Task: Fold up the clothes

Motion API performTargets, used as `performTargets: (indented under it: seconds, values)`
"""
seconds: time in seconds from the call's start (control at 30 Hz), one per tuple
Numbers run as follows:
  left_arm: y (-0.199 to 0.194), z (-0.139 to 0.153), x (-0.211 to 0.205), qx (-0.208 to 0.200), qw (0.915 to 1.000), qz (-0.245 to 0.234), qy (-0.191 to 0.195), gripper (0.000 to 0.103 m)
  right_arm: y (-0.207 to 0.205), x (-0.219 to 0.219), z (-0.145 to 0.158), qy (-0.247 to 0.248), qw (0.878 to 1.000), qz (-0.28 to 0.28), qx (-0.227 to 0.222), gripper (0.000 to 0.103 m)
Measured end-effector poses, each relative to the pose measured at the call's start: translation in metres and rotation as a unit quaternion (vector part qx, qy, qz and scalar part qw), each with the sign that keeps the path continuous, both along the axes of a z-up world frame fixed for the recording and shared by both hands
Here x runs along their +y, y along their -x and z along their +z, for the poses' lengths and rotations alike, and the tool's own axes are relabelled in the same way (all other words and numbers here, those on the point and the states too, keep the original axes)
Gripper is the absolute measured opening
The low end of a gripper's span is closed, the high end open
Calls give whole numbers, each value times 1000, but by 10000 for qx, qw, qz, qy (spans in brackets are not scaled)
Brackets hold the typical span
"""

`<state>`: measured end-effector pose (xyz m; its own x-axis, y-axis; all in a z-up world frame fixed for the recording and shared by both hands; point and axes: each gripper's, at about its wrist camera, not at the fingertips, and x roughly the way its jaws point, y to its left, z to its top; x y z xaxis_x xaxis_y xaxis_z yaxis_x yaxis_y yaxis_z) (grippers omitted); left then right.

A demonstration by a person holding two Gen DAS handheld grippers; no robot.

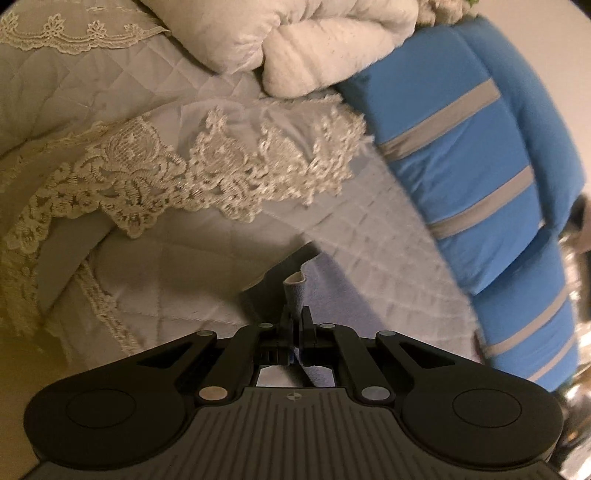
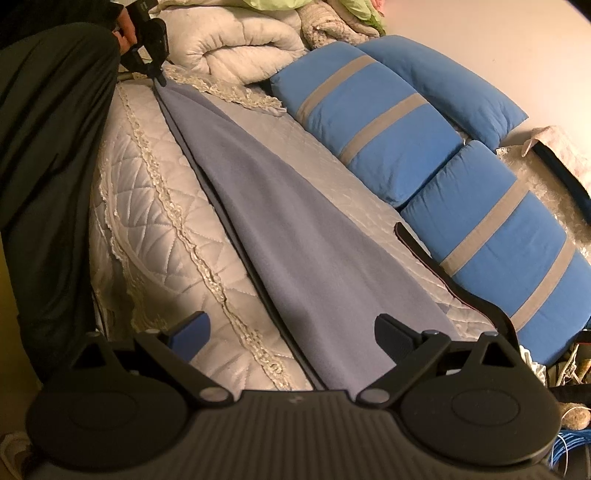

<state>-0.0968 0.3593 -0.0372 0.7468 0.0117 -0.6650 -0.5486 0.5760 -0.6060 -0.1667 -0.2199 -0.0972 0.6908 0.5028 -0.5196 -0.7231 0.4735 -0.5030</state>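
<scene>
A long blue-grey cloth (image 2: 295,240) lies stretched along the quilted bed cover (image 2: 147,206). My left gripper (image 1: 295,317) is shut on one corner of the cloth (image 1: 317,284), and a small fold of it sticks up past the fingertips. The right wrist view shows that same left gripper (image 2: 159,75) at the far end, held by a hand (image 2: 127,26), with the cloth pulled up to a point. My right gripper (image 2: 291,332) stands wide open over the near end of the cloth. Its pads do not press on the cloth.
Blue cushions with grey stripes (image 2: 373,122) (image 1: 461,155) line the far side of the bed. A rolled white duvet (image 2: 236,44) (image 1: 325,48) lies at the head. Lace trim (image 1: 207,166) edges the cover. A person's dark clothing (image 2: 55,147) fills the left. Cables (image 2: 569,454) lie at the lower right.
</scene>
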Motion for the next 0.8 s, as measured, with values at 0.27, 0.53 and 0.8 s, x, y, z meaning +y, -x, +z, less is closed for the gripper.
performTargets:
  seconds: [0.27,0.53,0.8]
  values:
    - [14,-7,11,-168,9989,392,207,22,-1,-2,-3,-31,10000,-19,62,100]
    - [3,12,20,-512,9983,282,39,36,2,5,-6,14,10000,38,91,100]
    - [-53,10,13,-217,9982,-170,-534,35,3,7,-7,90,9999,-3,84,100]
